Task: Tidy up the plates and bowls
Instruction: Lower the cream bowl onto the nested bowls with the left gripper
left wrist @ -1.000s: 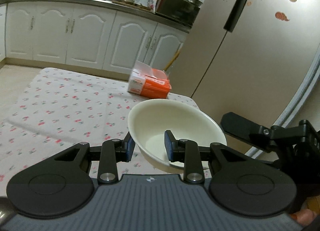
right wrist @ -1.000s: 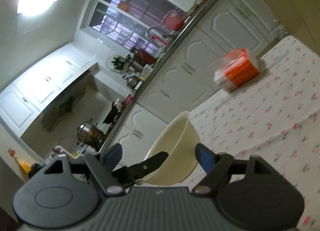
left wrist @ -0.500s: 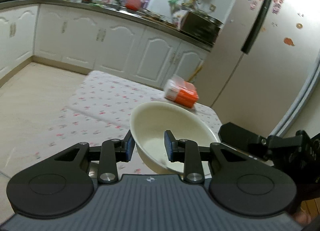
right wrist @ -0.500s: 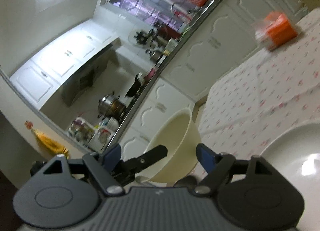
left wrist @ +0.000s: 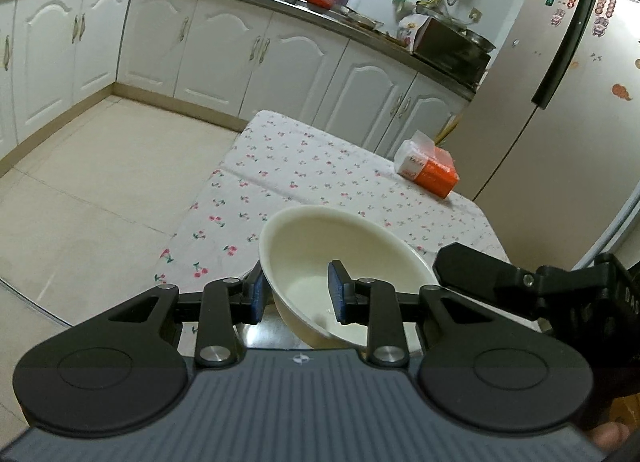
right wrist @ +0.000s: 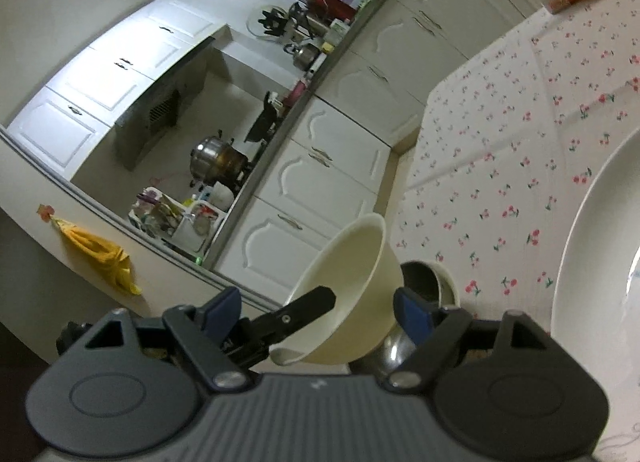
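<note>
Clearly, in the left wrist view the left claw (left wrist: pixel 297 294) is clenched on the near rim of a cream bowl (left wrist: pixel 344 258): one blue pad sits outside the wall at about 9 o'clock of the bowl, the other inside it. The bowl hangs tilted above the near end of the desk (left wrist: pixel 320 166), which wears a cherry-print cloth. The bowl's lowest edge is cut off behind the claw's own body, so its underside cannot be made out. At 2 o'clock on the cloth, near the far end, lies an orange and white tissue pack (left wrist: pixel 428 170). At 3 o'clock one black finger of the right claw (left wrist: pixel 476 274) reaches toward the bowl's rim; whether it touches is hard to tell.

From the right wrist view, tilted steeply, the right claw (right wrist: pixel 320 308) stands released, its blue pads wide apart and pressing on nothing. The same bowl (right wrist: pixel 352 282) appears side-on between them, with the left claw's finger against its wall. Just behind the bowl, at 1 o'clock, a metal bowl (right wrist: pixel 424 282) is mostly hidden. At 3 o'clock a large white plate (right wrist: pixel 592 262) lies on the cloth, cut off by the picture's edge.
</note>
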`<state>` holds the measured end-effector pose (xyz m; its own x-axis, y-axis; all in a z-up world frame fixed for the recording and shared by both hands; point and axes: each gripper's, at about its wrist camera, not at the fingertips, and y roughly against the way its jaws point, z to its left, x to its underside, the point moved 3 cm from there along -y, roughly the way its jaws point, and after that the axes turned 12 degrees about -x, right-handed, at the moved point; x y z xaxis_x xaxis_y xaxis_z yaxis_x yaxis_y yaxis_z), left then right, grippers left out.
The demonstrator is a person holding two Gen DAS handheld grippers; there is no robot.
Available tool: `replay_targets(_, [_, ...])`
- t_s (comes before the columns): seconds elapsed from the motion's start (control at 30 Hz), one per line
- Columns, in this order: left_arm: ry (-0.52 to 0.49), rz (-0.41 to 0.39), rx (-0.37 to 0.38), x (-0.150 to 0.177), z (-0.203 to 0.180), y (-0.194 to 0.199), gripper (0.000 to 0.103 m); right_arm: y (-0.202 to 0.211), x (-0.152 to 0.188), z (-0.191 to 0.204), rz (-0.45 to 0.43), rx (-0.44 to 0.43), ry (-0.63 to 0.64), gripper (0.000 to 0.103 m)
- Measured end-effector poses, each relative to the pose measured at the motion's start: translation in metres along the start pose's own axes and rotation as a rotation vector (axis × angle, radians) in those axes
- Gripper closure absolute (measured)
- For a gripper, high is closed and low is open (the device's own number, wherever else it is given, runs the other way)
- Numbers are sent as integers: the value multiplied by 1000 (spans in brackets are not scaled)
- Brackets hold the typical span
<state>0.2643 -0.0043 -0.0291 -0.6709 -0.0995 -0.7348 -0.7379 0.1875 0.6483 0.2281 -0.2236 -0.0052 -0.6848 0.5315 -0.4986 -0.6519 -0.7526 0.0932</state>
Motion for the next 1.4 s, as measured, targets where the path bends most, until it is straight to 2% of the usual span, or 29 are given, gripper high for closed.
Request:
replay_targets(0.63, [15, 40, -33, 5, 8, -18, 68, -4, 19, -8, 25, 89, -21, 16])
replay_targets(0.77, [32, 33, -35, 11, 18, -10, 56, 4, 17, -8, -3, 80, -35, 14])
replay_targets(0.83, [41, 34, -40, 12, 20, -9, 54, 7, 15, -7, -18, 106, -30, 7])
replay_targets(0.97, [74, 37, -32, 14, 30, -5, 48, 10, 14, -9, -29, 129, -47, 7])
replay_targets(1.13, [119, 62, -28, 19, 34, -9, 44, 3, 15, -12, -19, 142, -69, 7])
replay_targets(1.4, [111, 53, -57, 22, 32, -9, 40, -3, 12, -10, -4, 199, -25, 7])
